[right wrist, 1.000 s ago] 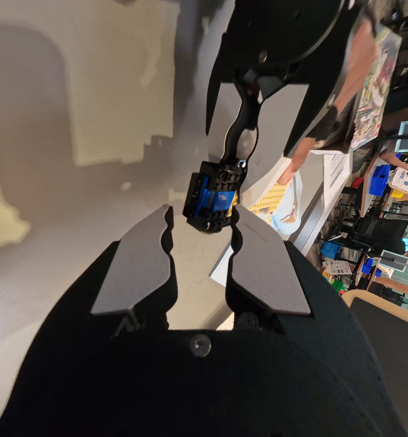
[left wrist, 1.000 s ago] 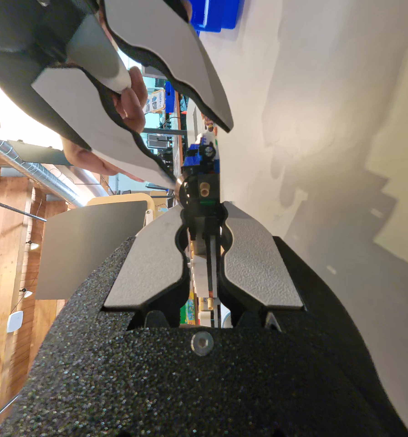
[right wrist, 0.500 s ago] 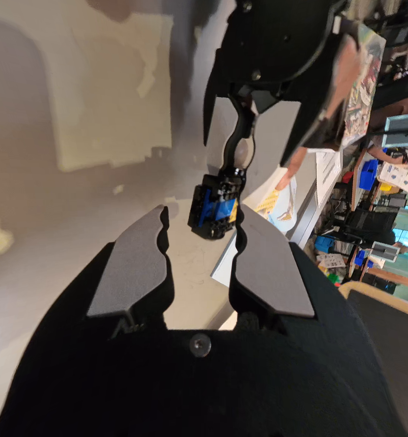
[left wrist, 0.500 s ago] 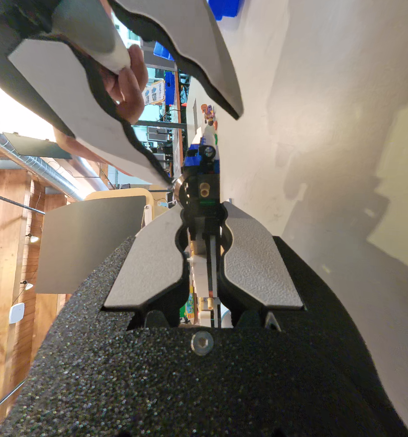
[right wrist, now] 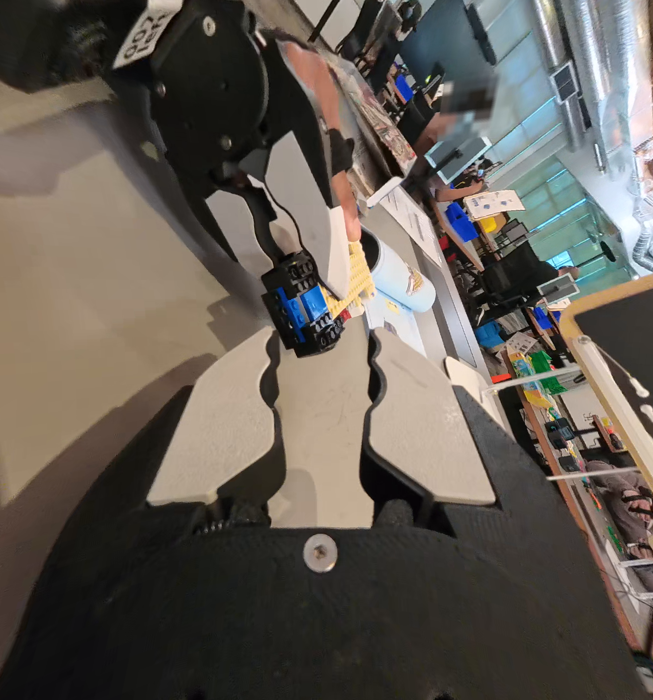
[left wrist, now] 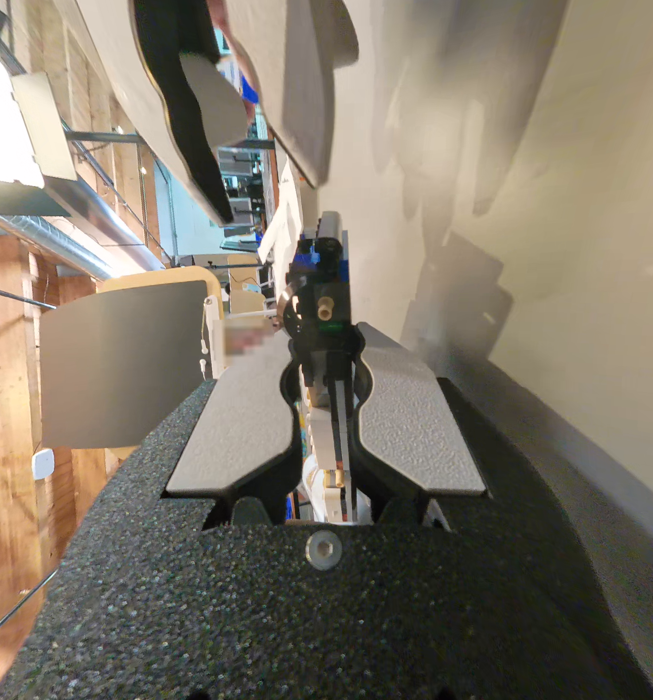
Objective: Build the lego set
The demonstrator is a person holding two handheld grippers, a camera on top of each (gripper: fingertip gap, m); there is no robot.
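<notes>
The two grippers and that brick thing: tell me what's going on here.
A person works two handheld grippers over a pale tabletop. The left gripper is clamped on a toy-brick assembly of black, blue and tan pieces. The right gripper is open, holding nothing, its fingertips just short of the assembly's black end. A light blue cup lies behind.

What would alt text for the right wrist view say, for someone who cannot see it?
An open hand-held gripper points at a black, blue and yellow brick model, which a second hand-held gripper grips from above. A pale blue cup lies on the table behind, with a cluttered workshop beyond.
</notes>
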